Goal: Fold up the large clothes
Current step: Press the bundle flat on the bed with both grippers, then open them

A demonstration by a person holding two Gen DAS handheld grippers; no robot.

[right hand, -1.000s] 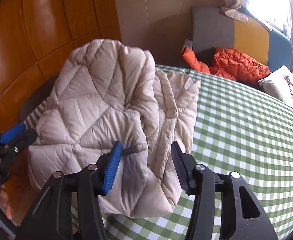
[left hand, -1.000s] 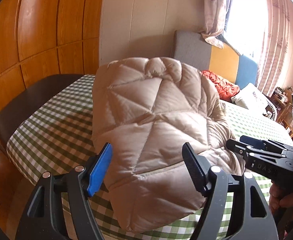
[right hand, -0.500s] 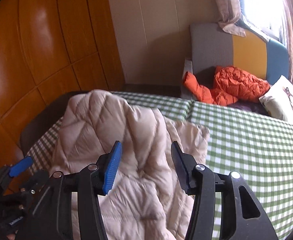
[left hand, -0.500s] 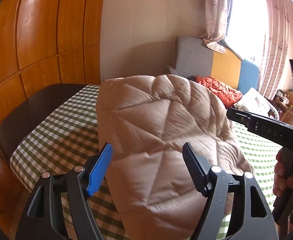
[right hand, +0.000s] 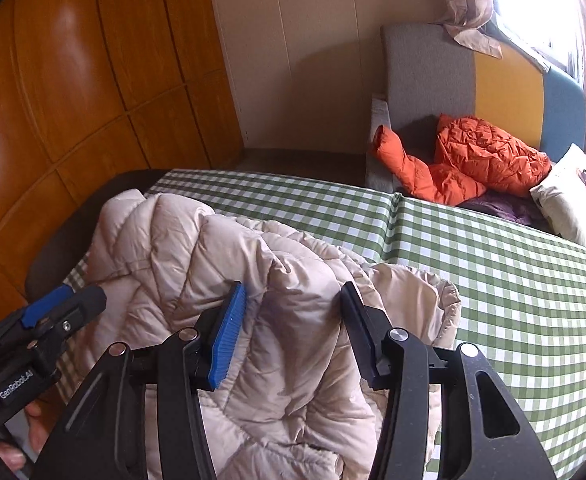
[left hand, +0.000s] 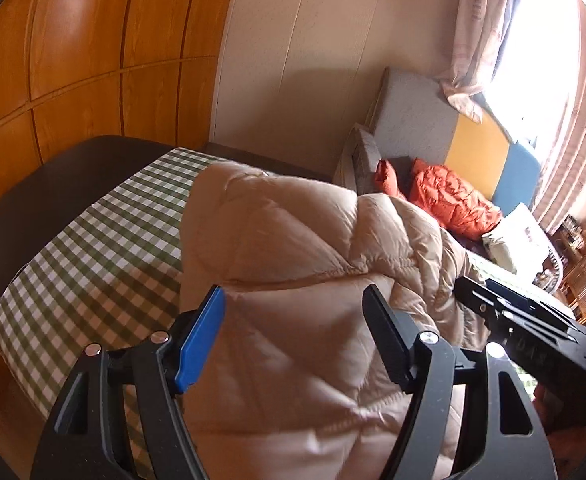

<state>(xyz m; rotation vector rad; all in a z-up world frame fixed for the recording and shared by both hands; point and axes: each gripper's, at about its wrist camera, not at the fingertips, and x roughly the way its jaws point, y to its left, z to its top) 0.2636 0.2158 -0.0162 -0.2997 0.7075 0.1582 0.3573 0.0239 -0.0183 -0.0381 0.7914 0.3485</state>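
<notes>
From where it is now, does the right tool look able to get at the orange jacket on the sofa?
Probably not directly. The orange jacket lies on the sofa beyond the far edge of the checked table, and the right tool has the beige puffer jacket bulging between its fingers.

Both grippers point downward side by side, the left gripper (left hand: 293, 340) parted wide, the right gripper (right hand: 293, 336) narrower, jaws apart.
</notes>
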